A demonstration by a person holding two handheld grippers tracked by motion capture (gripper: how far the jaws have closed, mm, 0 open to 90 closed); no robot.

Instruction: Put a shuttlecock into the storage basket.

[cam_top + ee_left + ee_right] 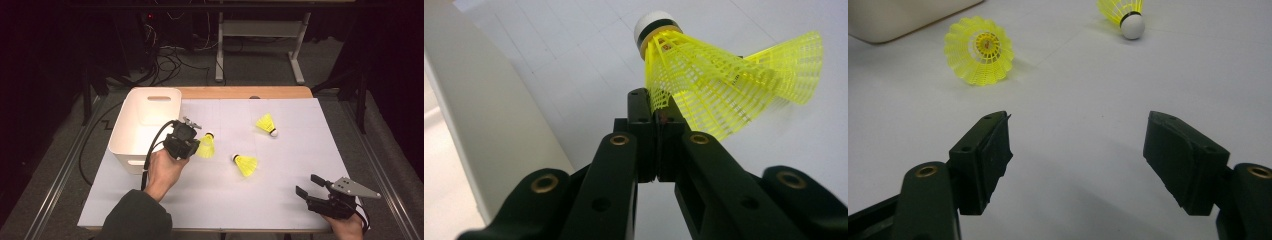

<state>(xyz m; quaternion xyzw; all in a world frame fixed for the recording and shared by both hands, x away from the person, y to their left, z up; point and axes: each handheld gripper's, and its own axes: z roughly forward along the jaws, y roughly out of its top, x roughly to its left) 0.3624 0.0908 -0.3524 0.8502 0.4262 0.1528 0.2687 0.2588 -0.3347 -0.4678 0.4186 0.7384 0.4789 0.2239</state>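
One shuttlecock pinched and lifted, two left on the table.

Nearest me, my right gripper (311, 186) rests at the table's near right corner with its jaws spread wide and nothing between them. My left gripper (656, 117) has its jaws pressed together on the skirt edge of a yellow shuttlecock (724, 80), holding it off the white table (280, 200) just beside the white bin (131, 131), not yet over it. The bin looks empty as far as I can see. Farther out, a second shuttlecock (245, 164) lies mid-table and a third (266, 123) beyond it, both untouched. I judge this roughly a third done.
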